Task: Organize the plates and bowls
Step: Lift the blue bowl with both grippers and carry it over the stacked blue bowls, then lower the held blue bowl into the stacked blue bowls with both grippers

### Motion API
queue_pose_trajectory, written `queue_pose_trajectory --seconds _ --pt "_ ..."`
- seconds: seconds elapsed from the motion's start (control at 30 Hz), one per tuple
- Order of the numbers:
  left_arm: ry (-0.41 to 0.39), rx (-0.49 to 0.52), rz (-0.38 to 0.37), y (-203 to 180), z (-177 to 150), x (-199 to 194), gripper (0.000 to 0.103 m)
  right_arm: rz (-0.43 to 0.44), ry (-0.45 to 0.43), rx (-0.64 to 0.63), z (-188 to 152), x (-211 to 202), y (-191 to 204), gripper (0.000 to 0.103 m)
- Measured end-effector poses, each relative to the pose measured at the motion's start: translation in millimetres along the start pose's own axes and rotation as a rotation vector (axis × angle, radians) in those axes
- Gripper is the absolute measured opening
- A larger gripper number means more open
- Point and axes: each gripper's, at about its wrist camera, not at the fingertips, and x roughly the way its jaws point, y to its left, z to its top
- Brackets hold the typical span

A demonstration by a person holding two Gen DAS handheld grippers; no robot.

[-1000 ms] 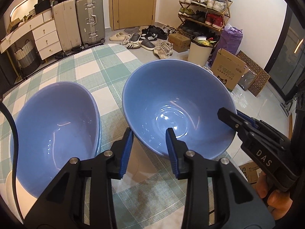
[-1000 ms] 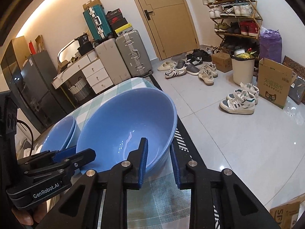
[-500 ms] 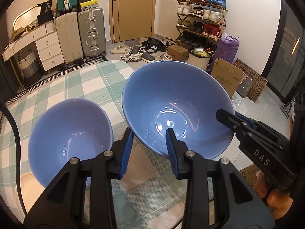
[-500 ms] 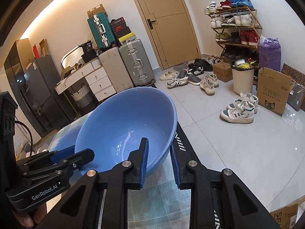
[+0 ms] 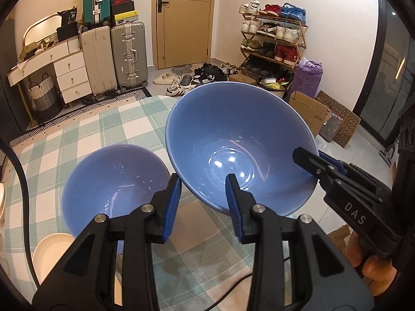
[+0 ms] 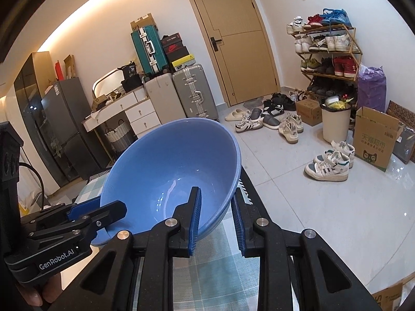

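"DAS" stands in pale letters on the black body of the right gripper [image 5: 306, 161]. "GenRobot.AI" runs along the black body of the left gripper [image 6: 98, 211]. On the floor at the right wall a cardboard box [image 6: 373, 140] carries green Chinese print and a cat-face logo — the characters too small to read surely.

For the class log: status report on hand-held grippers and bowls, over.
Both hand-held grippers, left and right, shut on large blue bowl, held tilted above checked tablecloth. Smaller blue bowl sits below-left. Nothing between them.
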Motion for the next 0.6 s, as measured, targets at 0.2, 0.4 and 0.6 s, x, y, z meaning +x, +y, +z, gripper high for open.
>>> queue_pose_trajectory --seconds 0.2,0.4,0.6 --pt "-0.009 -0.016 0.009 8 -4 -25 0.032 0.006 -0.001 -0.039 -1 -7 21 0.024" --pt "-0.026 -0.037 0.020 19 -8 -45 0.032 0.024 -0.011 -0.075 -2 -13 40 0.024" --pt "-0.052 -0.058 0.035 34 -6 -66 0.032 0.037 -0.011 -0.117 -4 -14 61 0.025"
